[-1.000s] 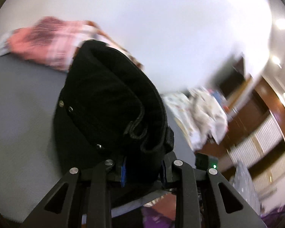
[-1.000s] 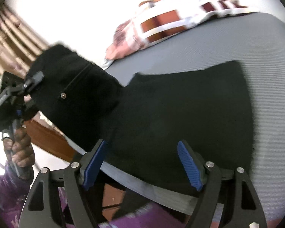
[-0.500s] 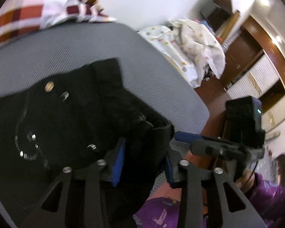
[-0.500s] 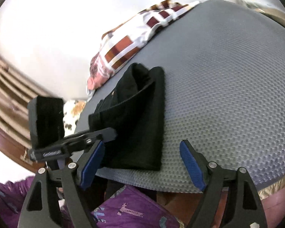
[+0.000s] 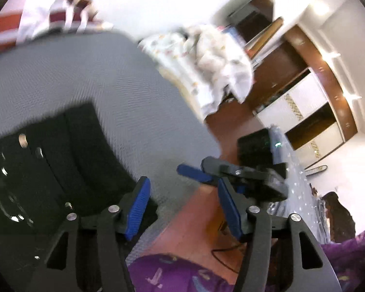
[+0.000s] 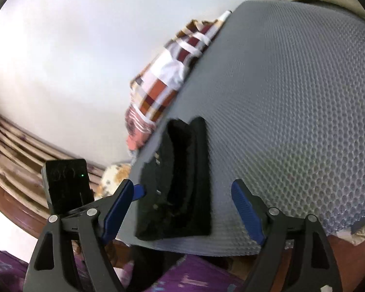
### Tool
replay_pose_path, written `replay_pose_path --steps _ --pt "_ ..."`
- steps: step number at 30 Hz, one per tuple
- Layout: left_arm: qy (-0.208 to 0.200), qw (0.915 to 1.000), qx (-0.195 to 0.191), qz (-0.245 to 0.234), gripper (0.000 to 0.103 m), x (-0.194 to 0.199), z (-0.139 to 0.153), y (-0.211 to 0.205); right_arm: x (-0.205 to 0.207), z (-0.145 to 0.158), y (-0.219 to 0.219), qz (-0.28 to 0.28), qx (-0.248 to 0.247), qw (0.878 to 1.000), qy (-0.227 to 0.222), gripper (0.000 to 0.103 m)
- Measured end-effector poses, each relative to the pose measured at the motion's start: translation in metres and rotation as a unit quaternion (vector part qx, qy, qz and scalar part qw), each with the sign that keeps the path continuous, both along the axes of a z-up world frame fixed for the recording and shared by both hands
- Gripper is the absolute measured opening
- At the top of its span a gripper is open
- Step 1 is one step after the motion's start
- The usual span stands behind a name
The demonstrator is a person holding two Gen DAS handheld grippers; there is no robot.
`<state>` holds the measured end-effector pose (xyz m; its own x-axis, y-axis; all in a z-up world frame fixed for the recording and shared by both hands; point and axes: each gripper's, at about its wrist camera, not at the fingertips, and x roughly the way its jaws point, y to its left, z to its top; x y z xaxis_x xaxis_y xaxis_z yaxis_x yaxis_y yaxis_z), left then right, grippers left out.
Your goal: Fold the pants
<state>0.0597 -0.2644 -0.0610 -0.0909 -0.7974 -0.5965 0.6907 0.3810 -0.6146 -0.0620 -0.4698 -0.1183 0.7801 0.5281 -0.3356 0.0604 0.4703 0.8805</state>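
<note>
The black pants (image 6: 180, 185) lie folded in a compact stack on the grey textured mat (image 6: 292, 112), near its front edge. In the left wrist view the pants (image 5: 48, 168) are at the lower left, with metal buttons showing. My left gripper (image 5: 182, 209) is open and empty, just right of the pants, over the mat's edge. My right gripper (image 6: 185, 209) is open and empty, held in front of the folded stack. The right gripper also shows in the left wrist view (image 5: 231, 172), and the left one in the right wrist view (image 6: 114, 199).
A red and white checked cloth (image 6: 168, 82) lies at the mat's far side by the white wall. A white patterned sheet (image 5: 206, 65) is heaped beyond the mat. Wooden cupboards (image 5: 311, 112) stand at the right. The person's purple clothing (image 5: 182, 275) is below.
My left gripper let go of the pants' waistband and opened, drawing back to the right. The pants now rest folded on the mat. My right gripper stayed open.
</note>
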Motion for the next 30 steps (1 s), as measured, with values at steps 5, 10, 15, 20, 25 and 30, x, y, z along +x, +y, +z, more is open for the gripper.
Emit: replay_pose_path --steps 5,10,15,20,25,30 --pt "-0.082 0.9885 -0.012 0.126 0.072 0.018 0.04 0.065 0.001 0.028 0.005 0.031 0.026 0.998 -0.053 0.081" --pt "-0.054 0.9779 0.014 0.201 0.072 0.031 0.019 0.132 0.008 0.022 0.024 0.085 0.1 0.99 -0.056 0.081" --pt "-0.029 0.973 0.066 0.219 0.072 0.017 -0.019 0.164 0.006 0.007 0.034 0.089 0.145 0.984 -0.046 0.081" --pt "0.006 0.9733 0.073 0.217 0.072 0.002 -0.043 0.177 0.012 -0.001 0.052 0.1 0.18 0.978 -0.017 0.081" --pt "0.017 0.9741 0.077 0.212 0.072 -0.001 -0.044 0.172 0.027 -0.015 0.058 0.083 0.153 0.984 0.029 0.078" --pt "0.01 0.9751 0.078 0.208 0.072 -0.005 -0.044 0.168 0.043 -0.007 0.069 0.07 0.107 0.991 0.048 0.079"
